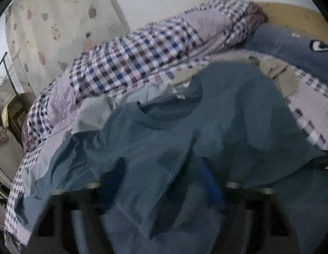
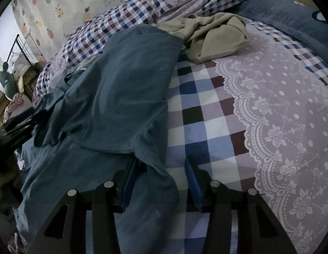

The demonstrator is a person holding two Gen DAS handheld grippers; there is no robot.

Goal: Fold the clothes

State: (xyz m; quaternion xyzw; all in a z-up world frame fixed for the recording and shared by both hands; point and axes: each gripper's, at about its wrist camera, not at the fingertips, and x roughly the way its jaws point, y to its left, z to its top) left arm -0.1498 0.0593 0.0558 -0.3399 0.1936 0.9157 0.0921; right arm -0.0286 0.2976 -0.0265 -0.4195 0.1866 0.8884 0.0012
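Right gripper (image 2: 161, 182) jaws spread astride the teal shirt (image 2: 121, 89) hem; closing could miss. Left gripper (image 1: 161, 182): cannot tell.

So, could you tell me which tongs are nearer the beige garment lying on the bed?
Right, probably. The right tongs sit open at the blue shirt's edge, with the beige garment ahead. The left tongs are draped in that shirt, farther left.

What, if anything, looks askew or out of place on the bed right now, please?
The blue T-shirt lies rumpled and half folded, its fabric draped over the left gripper. A beige garment sits crumpled near the pillow, unfolded. Nothing looks damaged.
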